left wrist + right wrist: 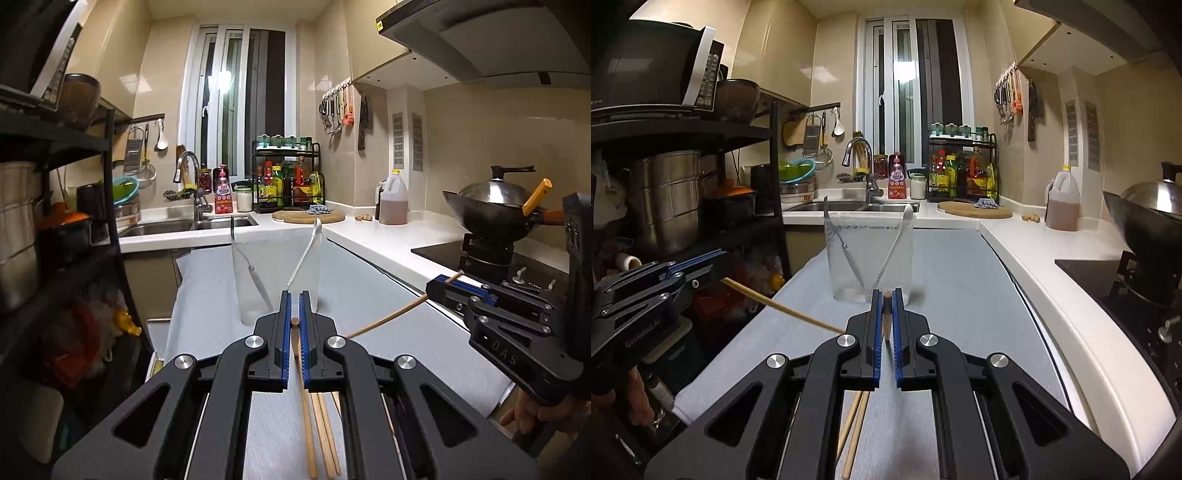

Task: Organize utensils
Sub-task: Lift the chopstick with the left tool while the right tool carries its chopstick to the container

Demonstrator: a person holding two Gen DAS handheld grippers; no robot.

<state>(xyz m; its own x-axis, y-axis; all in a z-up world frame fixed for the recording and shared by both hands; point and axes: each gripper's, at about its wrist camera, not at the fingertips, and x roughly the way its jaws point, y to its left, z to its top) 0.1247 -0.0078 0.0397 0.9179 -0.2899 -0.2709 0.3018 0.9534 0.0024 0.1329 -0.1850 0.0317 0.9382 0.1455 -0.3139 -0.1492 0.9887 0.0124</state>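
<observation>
Left tongs [294, 301] clenched on thin wooden chopstick [308, 424]; right tongs [885, 299] grasping another [886, 317], above grey-clothed table [960, 295], clear container [871, 254] beyond.

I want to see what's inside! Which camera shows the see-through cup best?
The right wrist view: the clear cup stands whole there, with both utensils crossed inside. In the left wrist view the cup also shows, but the left gripper hides its bottom edge.
</observation>
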